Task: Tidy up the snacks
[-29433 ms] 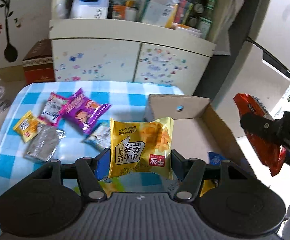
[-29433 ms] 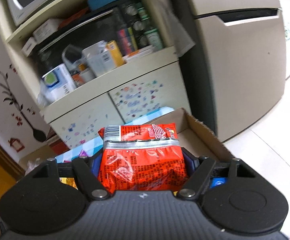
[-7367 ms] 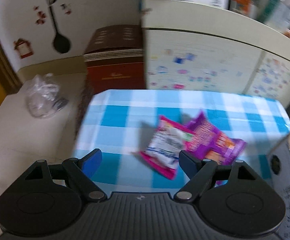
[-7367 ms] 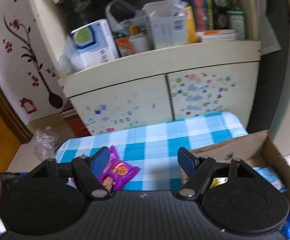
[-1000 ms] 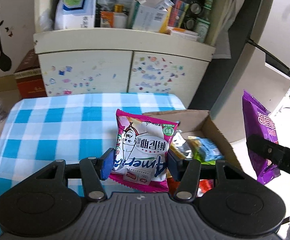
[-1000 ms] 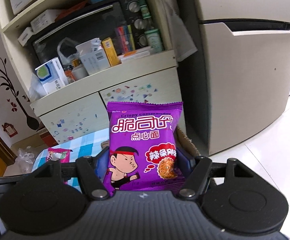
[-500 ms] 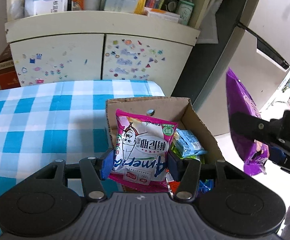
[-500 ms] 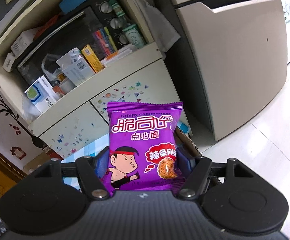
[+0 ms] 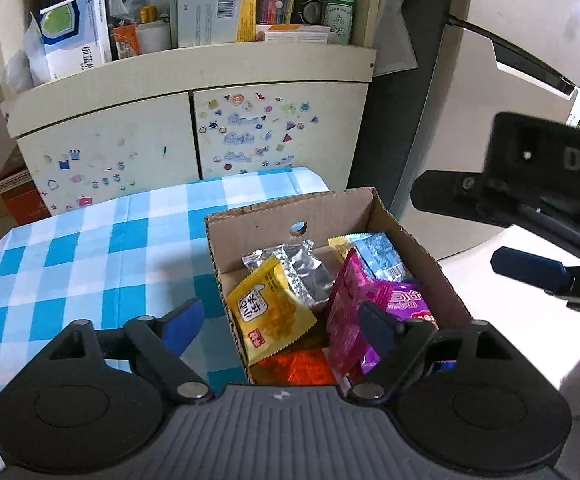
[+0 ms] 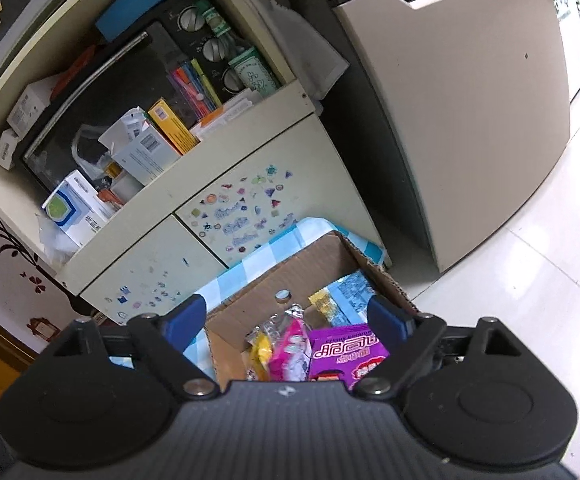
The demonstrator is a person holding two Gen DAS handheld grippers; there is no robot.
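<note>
An open cardboard box (image 9: 270,228) stands at the right end of the blue-checked table (image 9: 90,264). In it lie a yellow waffle packet (image 9: 270,308), a silver packet (image 9: 298,268), a blue packet (image 9: 382,256), an orange-red packet (image 9: 294,368), the pink packet (image 9: 346,308) and the purple packet (image 9: 402,300). My left gripper (image 9: 278,326) hovers over the box's near left corner, its jaws opening and nothing pressed between them. My right gripper (image 10: 286,316) hangs above the box (image 10: 318,264), jaws opening too; the purple packet (image 10: 346,354) and pink packet (image 10: 290,350) lie loose below it.
A cream cupboard (image 9: 194,132) with stickers on its doors stands behind the table, its shelf crowded with cartons and bottles. A tall beige fridge (image 10: 470,128) rises to the right over a pale tiled floor (image 10: 530,300). A red-brown carton (image 9: 22,196) sits at the left.
Both grippers have opened and let go. The pink packet has dropped from the left gripper and the purple packet from the right, both into the box.
</note>
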